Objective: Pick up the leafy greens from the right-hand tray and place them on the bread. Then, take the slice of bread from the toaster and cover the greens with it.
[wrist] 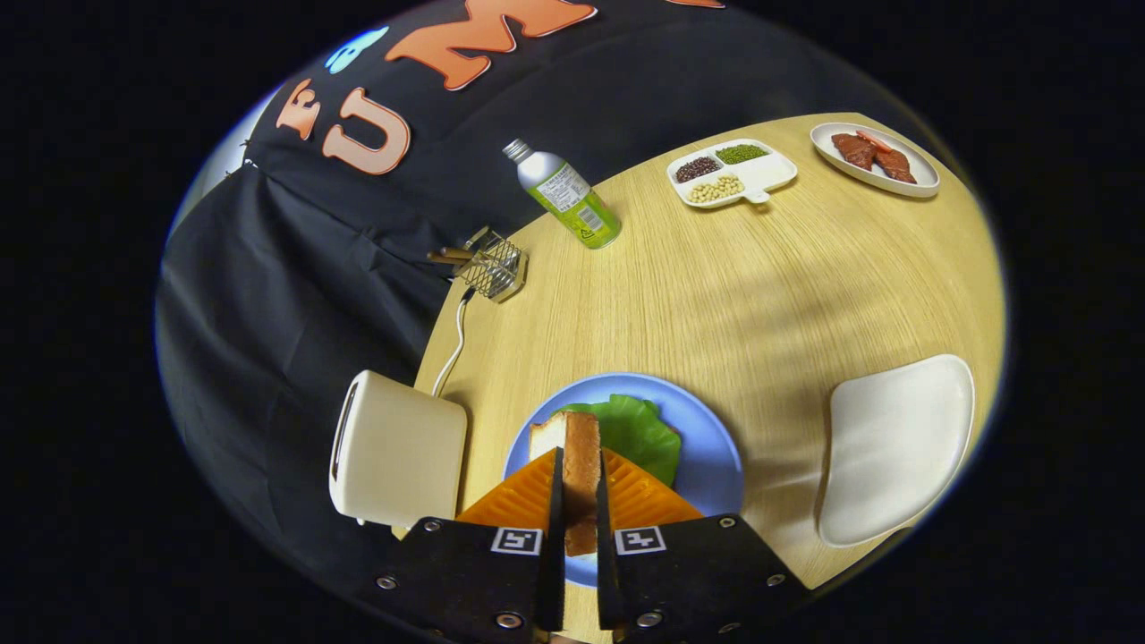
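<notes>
My gripper (578, 483) is shut on a slice of bread (580, 461), held on edge between the two orange fingers (523, 496). Just beyond the fingertips a green leaf (640, 429) lies on the blue plate (711, 447); whatever is under the leaf is hidden. The slice hangs over the plate's near-left part, above the leaf's edge. A cream toaster (398, 456) stands to the left of the plate at the table's edge, its slot facing away from me. To the right of the plate sits the white tray (894, 443), bare.
A white cord runs from the toaster toward a wire rack (492, 266) at the table's edge. A green-labelled bottle (565, 197) stands farther back. A divided dish of beans (729, 172) and a plate of red meat (875, 157) sit at the far side.
</notes>
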